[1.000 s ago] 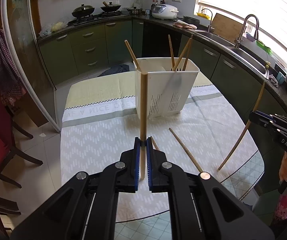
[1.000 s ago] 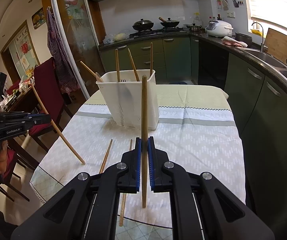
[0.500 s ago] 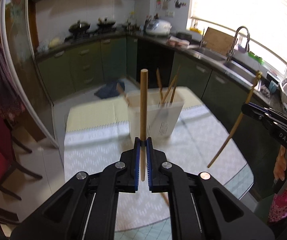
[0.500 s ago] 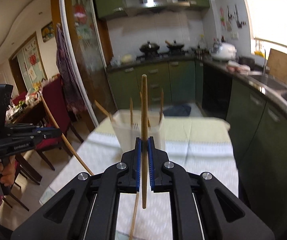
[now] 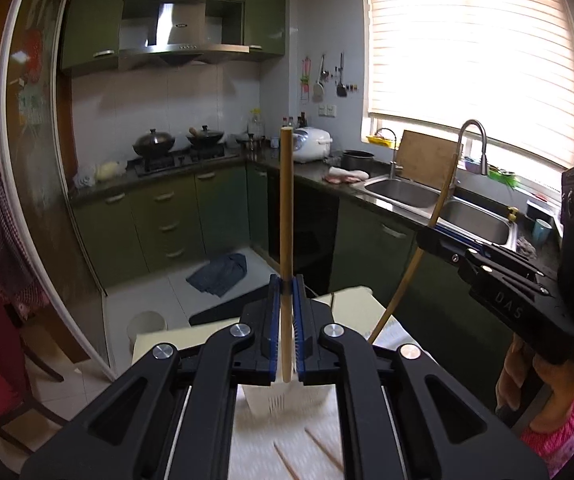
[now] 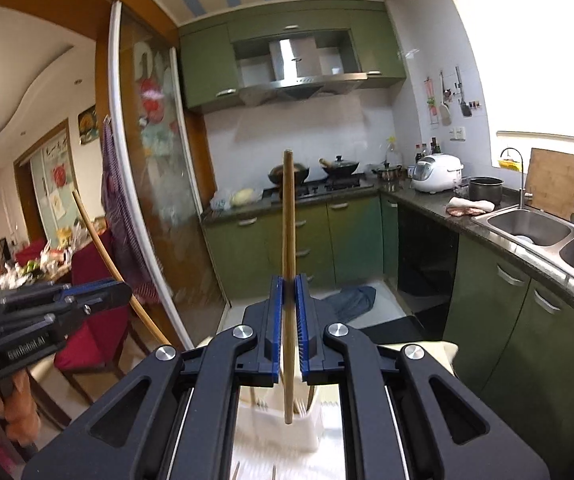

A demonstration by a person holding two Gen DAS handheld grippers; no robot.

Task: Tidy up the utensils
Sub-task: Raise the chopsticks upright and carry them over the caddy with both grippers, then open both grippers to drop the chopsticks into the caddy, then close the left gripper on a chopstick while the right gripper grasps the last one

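Observation:
My left gripper (image 5: 286, 280) is shut on a wooden chopstick (image 5: 286, 200) that stands upright between its blue pads. Below it, partly hidden by the gripper body, sits the white slotted utensil holder (image 5: 287, 398) on the table. My right gripper (image 6: 288, 280) is likewise shut on an upright wooden chopstick (image 6: 288, 220), high above the same white holder (image 6: 279, 428). Each view shows the other gripper from the side: the right one (image 5: 427, 236) with its slanted chopstick (image 5: 435, 216), the left one (image 6: 123, 290) with its chopstick (image 6: 99, 240).
Loose chopsticks (image 5: 323, 452) lie on the patterned tablecloth (image 5: 255, 440) in front of the holder. Green kitchen cabinets (image 5: 175, 220), a stove with pans (image 5: 179, 144) and a sink (image 5: 403, 192) line the far walls. Red chairs (image 6: 95, 320) stand at the left. A blue cloth (image 5: 219, 274) lies on the floor.
Both grippers have risen and tilted up with their chopsticks; the holder and table have dropped to the bottom of both views. Both grips stay the same.

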